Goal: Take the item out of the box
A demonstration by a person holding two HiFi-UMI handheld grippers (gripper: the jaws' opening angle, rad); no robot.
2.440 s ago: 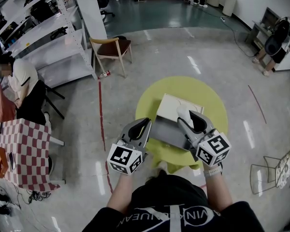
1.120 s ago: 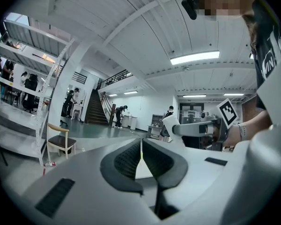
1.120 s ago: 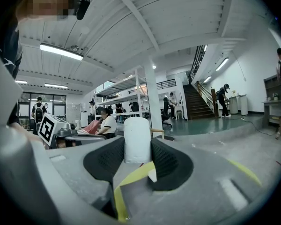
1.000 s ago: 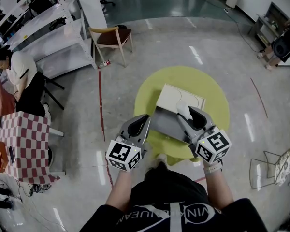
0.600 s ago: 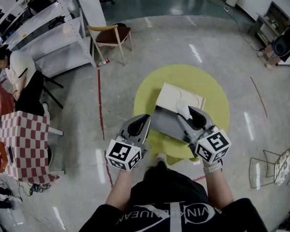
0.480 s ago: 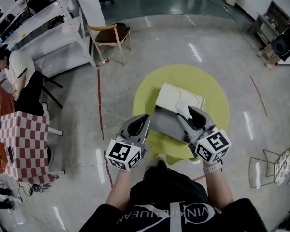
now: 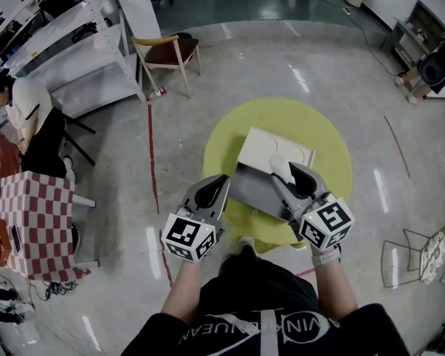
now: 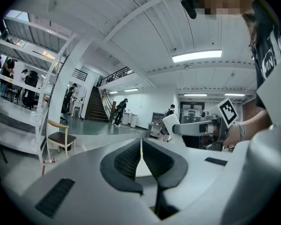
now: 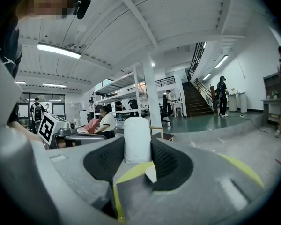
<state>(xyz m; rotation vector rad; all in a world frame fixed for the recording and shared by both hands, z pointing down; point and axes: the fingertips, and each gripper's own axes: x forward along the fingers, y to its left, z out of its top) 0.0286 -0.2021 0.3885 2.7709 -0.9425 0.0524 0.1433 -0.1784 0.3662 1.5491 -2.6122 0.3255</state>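
The round yellow-green surface stands alone on a polished grey floor, with bare floor on every side. A red line runs across the floor past its left edge. The box lies on the near half of the surface. It is a shallow grey tray with flat walls, and its white lid is folded back flat toward the far side. The tray's near edge comes close to the surface's near rim, and the far half of the yellow-green top is uncovered.

The right tool is clenched on the item, a matte white cylinder with a rounded top. The ribbed dark pads press on both of its sides. The item is held upright over the back edge of the tray, where grey meets white. Whether it touches the box cannot be told.

The left tool has its ribbed pads pressed together with nothing between them. It hangs just beside the box's left wall, over the left near rim of the surface.

Well apart to the left stand a wooden chair, white metal shelving and a red-checked cloth. A wire chair stands at the right.
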